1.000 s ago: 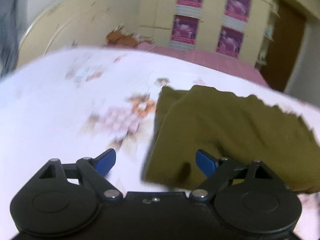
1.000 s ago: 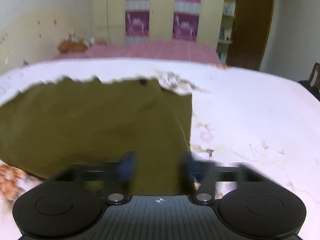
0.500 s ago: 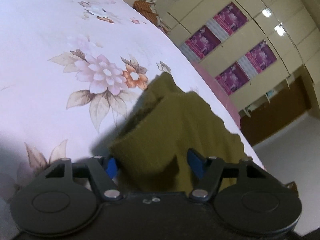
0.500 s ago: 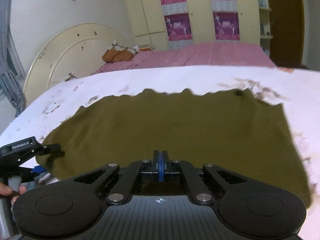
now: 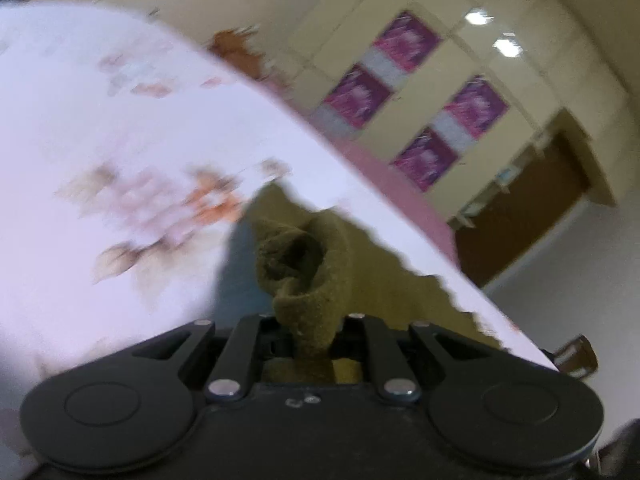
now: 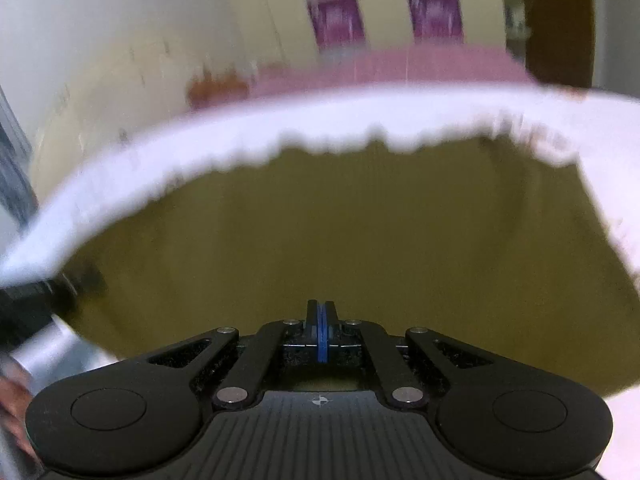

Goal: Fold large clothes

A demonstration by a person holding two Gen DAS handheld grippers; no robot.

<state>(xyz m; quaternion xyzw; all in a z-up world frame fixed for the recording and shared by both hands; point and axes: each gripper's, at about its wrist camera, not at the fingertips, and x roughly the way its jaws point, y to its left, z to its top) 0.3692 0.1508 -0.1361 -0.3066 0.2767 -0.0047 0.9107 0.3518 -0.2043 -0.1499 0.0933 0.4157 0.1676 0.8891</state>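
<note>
While its jaws are closing, the left gripper (image 5: pixel 314 336) pinches a bunched fold of the olive-green knitted garment (image 5: pixel 308 268), the cloth rising between the black links and curling into a dark hollow toward 12 o'clock. From there the garment spreads toward 3 o'clock, its far hem ragged against the white floral bedsheet (image 5: pixel 120 140). On the other side, the right gripper (image 6: pixel 320 332) has its blue pads pressed together at the garment's near edge; whether cloth lies between them cannot be told. Beyond it the olive cloth (image 6: pixel 340 232) lies flat and wide across the white sheet (image 6: pixel 280 120), with the left gripper's black body (image 6: pixel 36 304) at 9 o'clock.
</note>
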